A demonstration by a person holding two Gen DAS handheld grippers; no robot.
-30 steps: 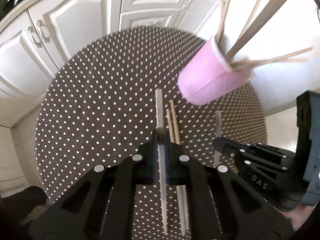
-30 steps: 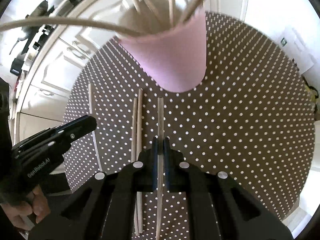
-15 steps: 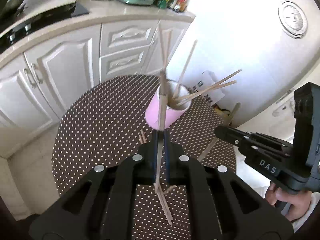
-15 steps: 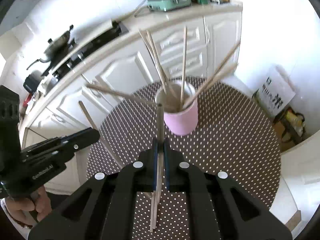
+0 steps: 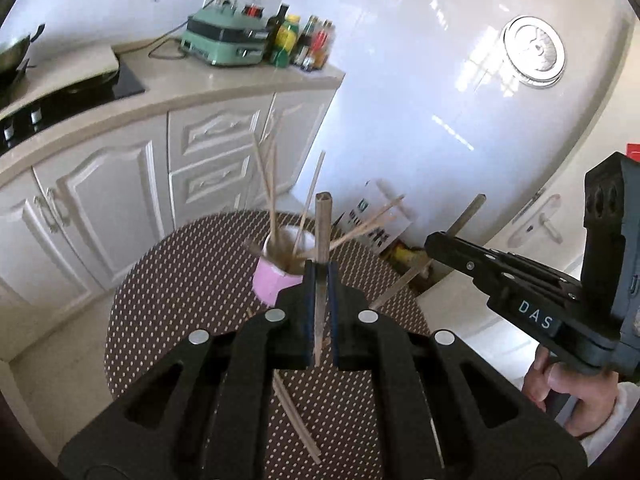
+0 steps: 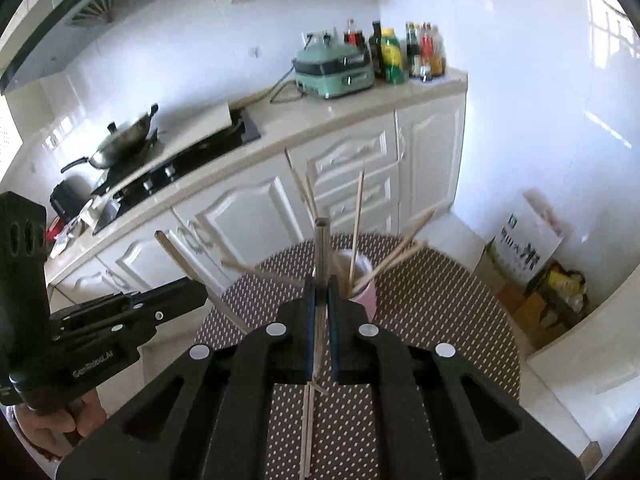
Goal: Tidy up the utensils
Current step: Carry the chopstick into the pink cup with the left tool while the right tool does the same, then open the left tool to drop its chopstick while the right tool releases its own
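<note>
A pink cup point(image 5: 273, 282) holding several wooden chopsticks stands on the round brown dotted table point(image 5: 192, 264); it also shows in the right wrist view point(image 6: 366, 294). My left gripper point(image 5: 320, 280) is shut on one chopstick point(image 5: 322, 224), held high above the table with its tip pointing up. My right gripper point(image 6: 320, 292) is shut on another chopstick point(image 6: 321, 244), also raised. Each gripper shows in the other's view, the right one point(image 5: 436, 240) and the left one point(image 6: 196, 280). Two loose chopsticks point(image 5: 294, 414) lie on the table below.
White kitchen cabinets point(image 6: 248, 216) and a counter with a stove, a wok point(image 6: 120, 140), a green appliance point(image 6: 332, 74) and bottles stand behind the table. A bag and boxes point(image 6: 524, 256) sit on the floor at the right.
Both grippers have risen well above the table, each carrying its chopstick up with it. The cup now appears smaller and farther below.
</note>
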